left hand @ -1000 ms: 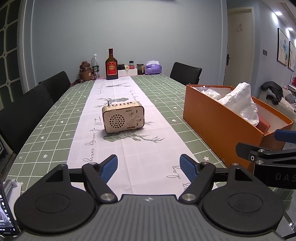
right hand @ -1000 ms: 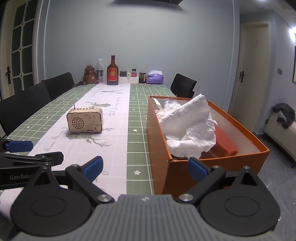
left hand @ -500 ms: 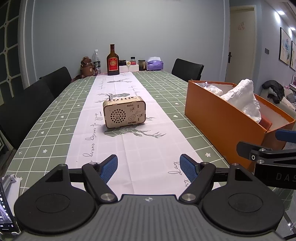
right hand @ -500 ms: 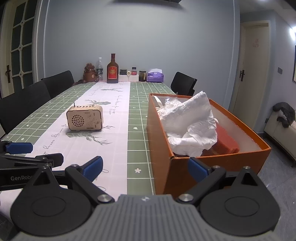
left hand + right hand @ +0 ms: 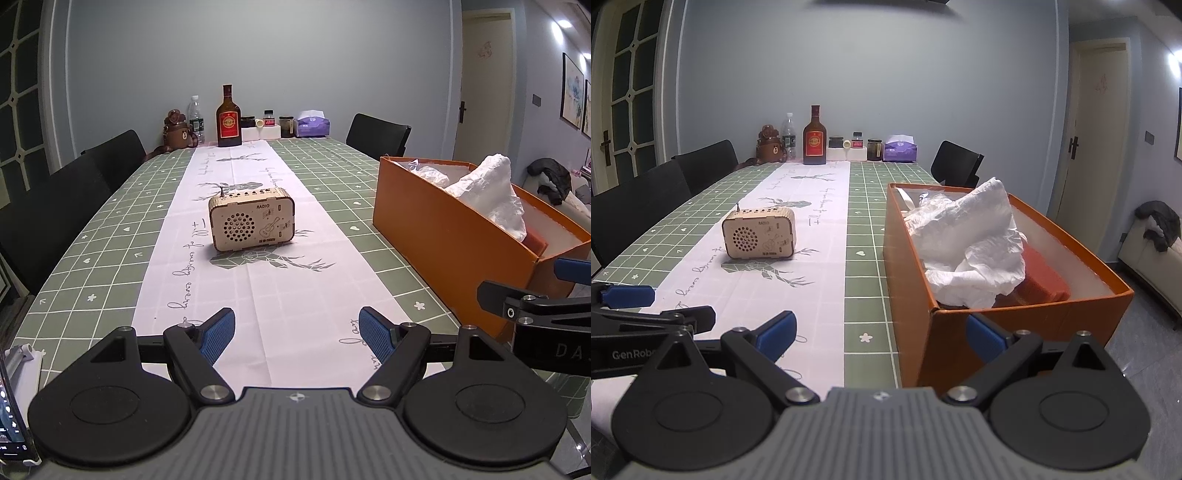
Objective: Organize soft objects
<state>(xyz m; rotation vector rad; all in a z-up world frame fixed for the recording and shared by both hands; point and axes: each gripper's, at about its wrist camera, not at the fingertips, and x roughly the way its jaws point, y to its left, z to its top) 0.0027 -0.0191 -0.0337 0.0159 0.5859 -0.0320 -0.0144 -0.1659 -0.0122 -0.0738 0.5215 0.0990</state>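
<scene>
- Crumpled white paper [image 5: 971, 243] fills the orange box [image 5: 1027, 317] on the desk [image 5: 110, 229].
- Left gripper [image 5: 297, 332]: jaws open, empty.
- Right gripper [image 5: 882, 334]: jaws open, empty.

Long counter [image 5: 110, 229] covered in a green cloth with a white grid and small heart and flower marks. White paper runner [image 5: 258, 280] printed with grey deer and script, laid lengthwise down the middle.

On the runner: small light wooden radio [image 5: 252, 223], upright, speaker grille facing the cameras.

On the green cloth, right side: open orange cardboard box [image 5: 960, 328], near the front edge.

At the far end, in a row: brown bear-shaped bottle [image 5: 176, 130], clear plastic water bottle [image 5: 195, 118], dark glass bottle with red label [image 5: 228, 118], small dark jars [image 5: 286, 126], purple tissue box [image 5: 313, 125].
</scene>
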